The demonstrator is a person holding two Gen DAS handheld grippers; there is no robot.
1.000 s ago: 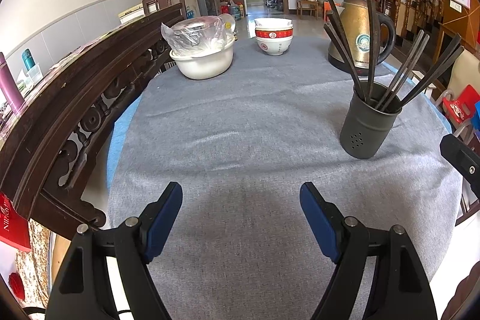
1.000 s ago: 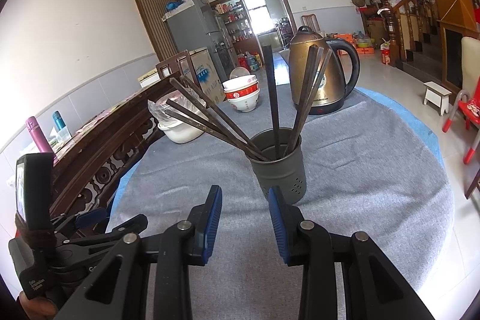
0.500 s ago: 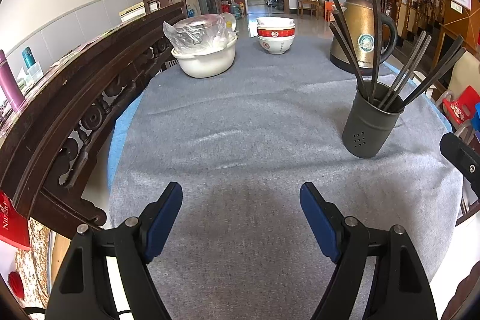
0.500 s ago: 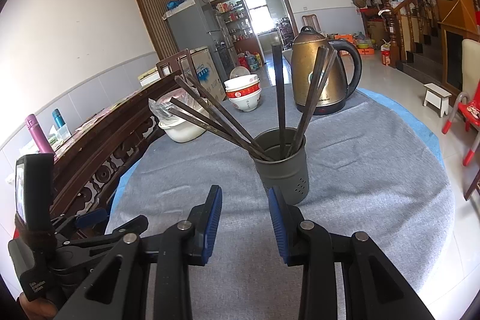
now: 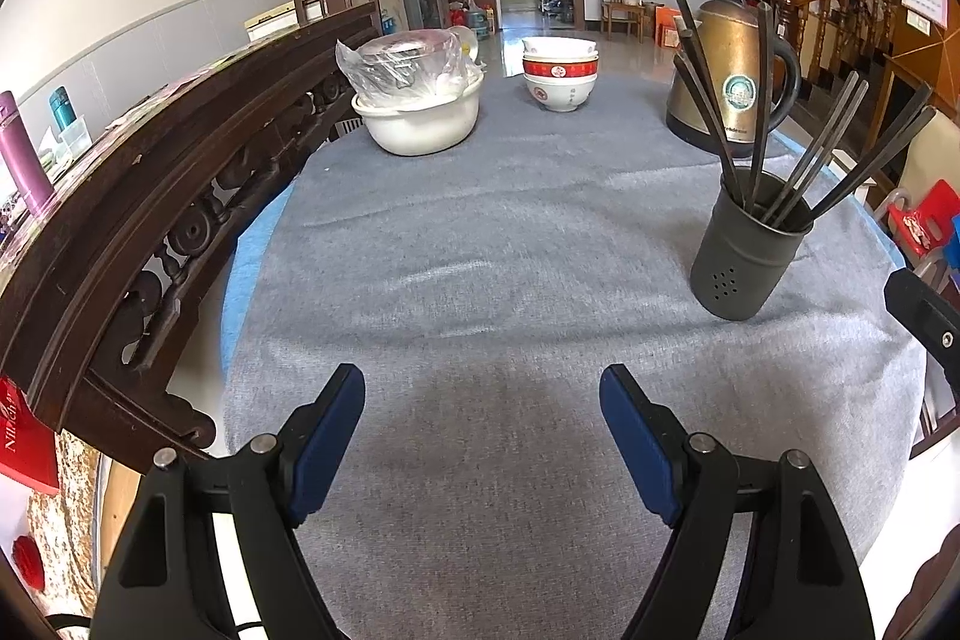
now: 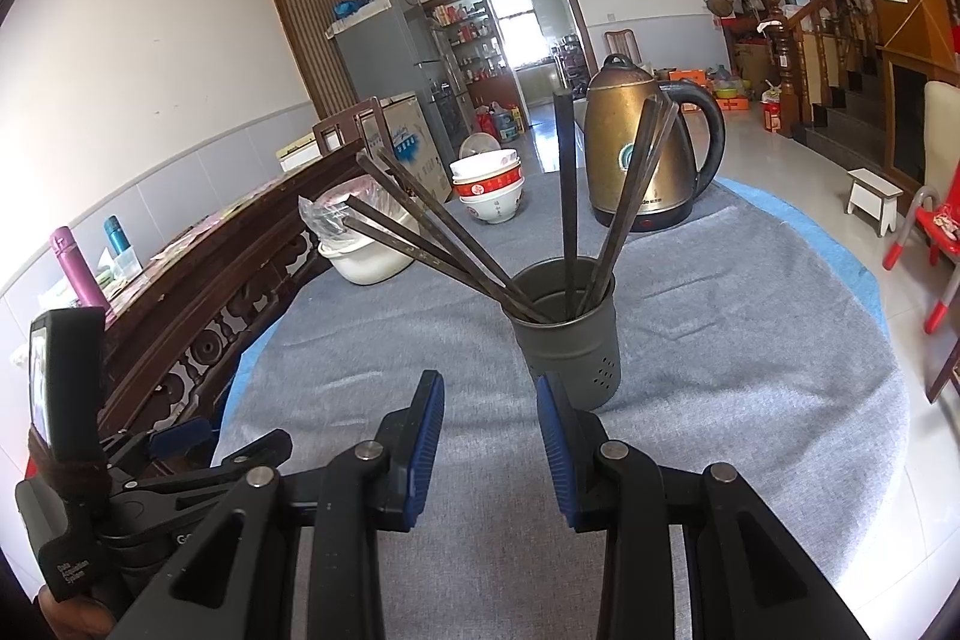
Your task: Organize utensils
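A dark grey utensil holder (image 5: 744, 256) stands on the grey tablecloth (image 5: 510, 232) at the right, with several dark chopsticks (image 5: 756, 100) fanned out in it. It also shows in the right wrist view (image 6: 570, 334), just ahead of my right gripper (image 6: 489, 394), chopsticks (image 6: 444, 238) leaning left and upright. My right gripper is open and empty, with a moderate gap. My left gripper (image 5: 483, 382) is wide open and empty over the cloth, well left of the holder.
A brass kettle (image 5: 735, 70) stands behind the holder. Stacked red-and-white bowls (image 5: 561, 73) and a white basin with a plastic bag (image 5: 420, 100) sit at the far side. A carved dark wooden chair back (image 5: 150, 196) runs along the left table edge.
Both grippers have drifted slightly; the holder appears a little further right in the right wrist view. Neither gripper's opening changed.
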